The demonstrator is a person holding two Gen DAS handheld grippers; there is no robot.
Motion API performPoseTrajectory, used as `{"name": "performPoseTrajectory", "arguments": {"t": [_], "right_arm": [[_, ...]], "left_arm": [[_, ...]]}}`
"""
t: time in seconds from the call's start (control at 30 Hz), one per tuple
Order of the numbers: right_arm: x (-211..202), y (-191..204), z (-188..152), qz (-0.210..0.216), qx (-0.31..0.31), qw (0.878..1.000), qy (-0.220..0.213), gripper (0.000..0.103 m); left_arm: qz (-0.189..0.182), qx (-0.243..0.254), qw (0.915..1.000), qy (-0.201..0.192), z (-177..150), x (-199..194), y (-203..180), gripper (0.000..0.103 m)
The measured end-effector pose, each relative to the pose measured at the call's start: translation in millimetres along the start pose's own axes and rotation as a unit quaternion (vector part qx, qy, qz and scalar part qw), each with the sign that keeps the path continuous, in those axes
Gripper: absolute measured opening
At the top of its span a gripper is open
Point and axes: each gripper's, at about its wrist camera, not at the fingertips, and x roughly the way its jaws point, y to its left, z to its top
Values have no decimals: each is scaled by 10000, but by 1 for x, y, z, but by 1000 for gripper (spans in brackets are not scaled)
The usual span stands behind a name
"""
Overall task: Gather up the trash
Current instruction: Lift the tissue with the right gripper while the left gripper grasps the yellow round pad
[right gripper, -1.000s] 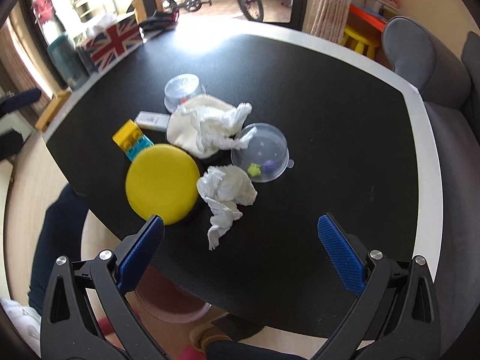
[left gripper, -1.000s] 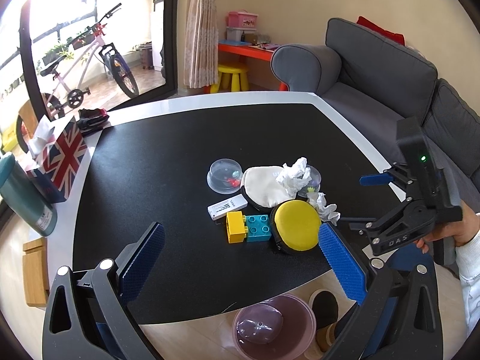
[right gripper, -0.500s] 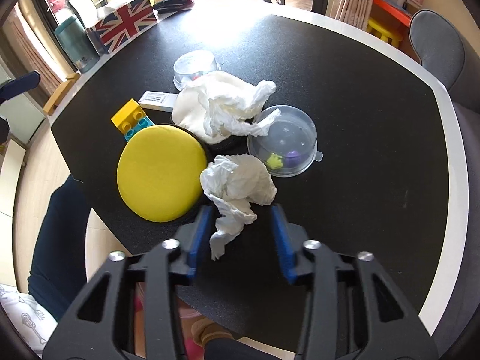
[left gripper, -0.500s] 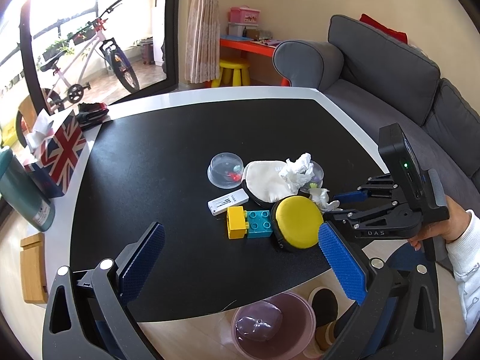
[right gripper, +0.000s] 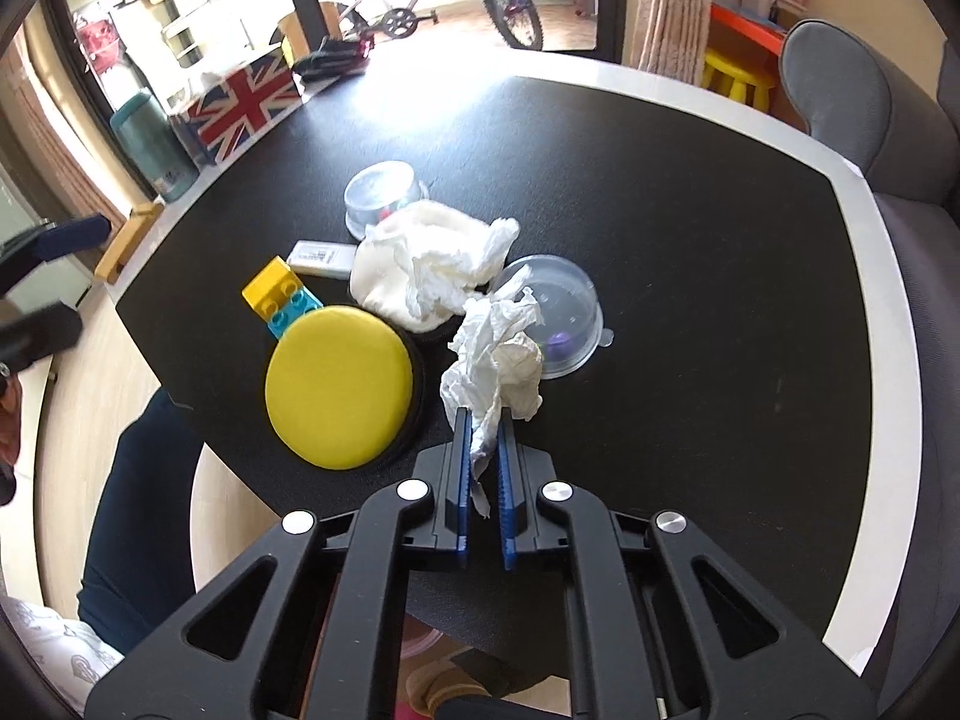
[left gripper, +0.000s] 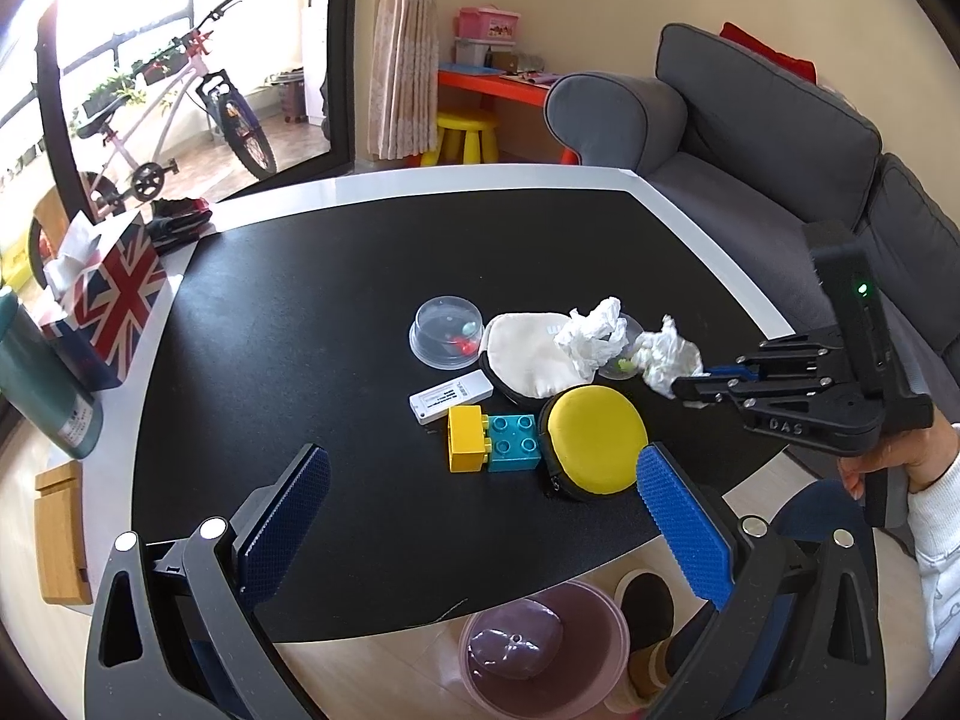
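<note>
My right gripper (right gripper: 482, 420) is shut on a crumpled white tissue (right gripper: 495, 366) and holds it just above the black table; it also shows in the left wrist view (left gripper: 669, 354), where the right gripper (left gripper: 684, 387) is at the right. A second crumpled tissue (right gripper: 456, 264) lies on a cream pouch (left gripper: 528, 354). My left gripper (left gripper: 480, 504) is open and empty over the table's near edge. A pink bin (left gripper: 543, 648) with a purple liner stands on the floor below that edge.
On the table (left gripper: 300, 312) lie a yellow round case (left gripper: 600, 438), yellow and teal bricks (left gripper: 492, 438), a white stick (left gripper: 453, 396), and two clear domes (left gripper: 447, 330) (right gripper: 552, 312). A Union Jack tissue box (left gripper: 108, 306) and teal bottle (left gripper: 42, 384) stand at the left edge.
My right gripper closed on the near tissue and lifted it off the table. The left gripper stayed open and moved little.
</note>
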Motion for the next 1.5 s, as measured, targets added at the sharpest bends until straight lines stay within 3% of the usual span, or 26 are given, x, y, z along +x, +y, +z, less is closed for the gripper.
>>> {"name": "performPoseTrajectory", "arguments": {"t": [0.57, 0.87, 1.1, 1.4, 1.5], "right_arm": [[-27, -13, -5, -239, 387, 9989, -103, 7], [-32, -20, -8, -295, 493, 9983, -122, 7], [-35, -26, -9, -324, 589, 9977, -130, 7], [-32, -27, -9, -303, 599, 9977, -97, 7], [-31, -25, -9, -292, 599, 9977, -95, 7]], "left_arm": [[-236, 612, 9965, 518, 10, 43, -38, 98], [-343, 1210, 9863, 1069, 15, 80, -66, 98], [-88, 1593, 9752, 1537, 12, 111, -77, 98], [52, 1762, 9720, 1552, 9, 120, -86, 98], [32, 1723, 9741, 1461, 6, 116, -87, 93]]}}
